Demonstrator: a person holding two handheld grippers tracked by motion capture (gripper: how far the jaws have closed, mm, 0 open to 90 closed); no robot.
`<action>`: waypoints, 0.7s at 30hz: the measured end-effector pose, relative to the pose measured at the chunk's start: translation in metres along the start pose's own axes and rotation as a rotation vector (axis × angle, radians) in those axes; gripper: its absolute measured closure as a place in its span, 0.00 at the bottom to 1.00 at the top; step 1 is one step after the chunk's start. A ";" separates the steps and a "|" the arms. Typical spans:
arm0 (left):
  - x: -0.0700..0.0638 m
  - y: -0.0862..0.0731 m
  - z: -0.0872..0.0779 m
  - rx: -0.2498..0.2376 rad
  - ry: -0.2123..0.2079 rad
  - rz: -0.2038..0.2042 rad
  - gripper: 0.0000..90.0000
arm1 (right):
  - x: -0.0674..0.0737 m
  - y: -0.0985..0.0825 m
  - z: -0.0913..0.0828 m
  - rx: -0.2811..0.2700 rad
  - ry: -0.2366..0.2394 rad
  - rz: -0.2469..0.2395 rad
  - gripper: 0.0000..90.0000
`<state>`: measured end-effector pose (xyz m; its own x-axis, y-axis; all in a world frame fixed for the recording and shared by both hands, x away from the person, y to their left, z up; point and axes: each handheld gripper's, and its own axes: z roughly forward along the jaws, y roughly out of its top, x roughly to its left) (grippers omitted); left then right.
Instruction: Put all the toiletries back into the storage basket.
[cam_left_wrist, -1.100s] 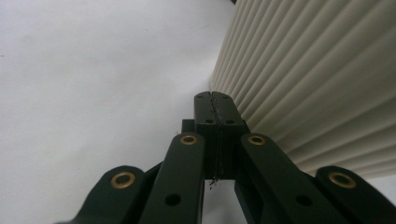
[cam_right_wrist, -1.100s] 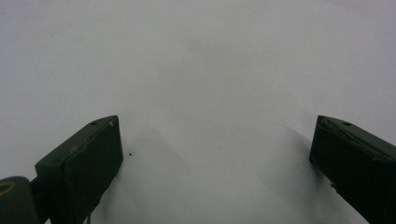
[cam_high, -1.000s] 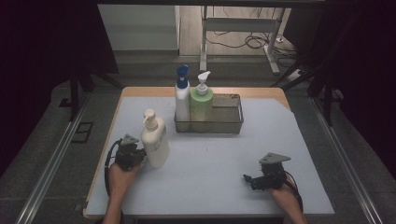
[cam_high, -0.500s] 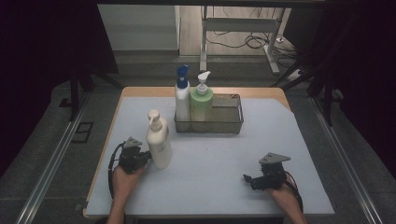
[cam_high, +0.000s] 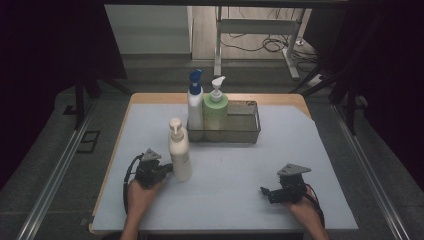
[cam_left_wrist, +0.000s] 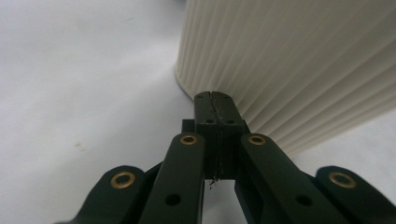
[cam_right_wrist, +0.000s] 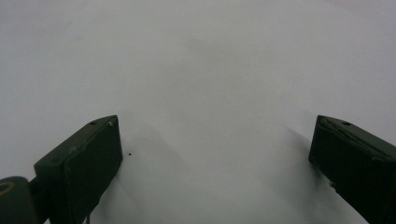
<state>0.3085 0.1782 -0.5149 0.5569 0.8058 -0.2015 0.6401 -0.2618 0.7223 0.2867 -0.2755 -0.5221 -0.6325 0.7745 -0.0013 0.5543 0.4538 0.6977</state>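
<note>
We see a dim, grainy high view with dark surroundings and an evenly lit table (cam_high: 320, 150), while beside the right claw (cam_right_wrist: 215, 154) its jaws throw soft shadows and lose focus at the edges.

No legible text, label or number anywhere.

Lab: dark curtains (cam_high: 55, 45), floor cables (cam_high: 260, 46), rig rails (cam_high: 50, 185).
</note>
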 end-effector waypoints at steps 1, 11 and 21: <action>-0.002 0.000 0.001 -0.001 0.000 0.004 0.99 | 0.000 0.000 0.000 0.000 0.000 -0.001 0.02; -0.020 0.006 0.011 0.009 -0.041 0.040 0.99 | 0.000 0.000 0.000 0.001 0.001 -0.001 0.02; -0.033 0.012 0.023 0.027 -0.067 0.071 0.99 | 0.000 0.000 0.000 0.002 0.000 -0.001 0.02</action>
<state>0.3101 0.1366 -0.5150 0.6353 0.7473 -0.1949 0.6112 -0.3322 0.7184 0.2870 -0.2755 -0.5221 -0.6330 0.7741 -0.0014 0.5551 0.4551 0.6963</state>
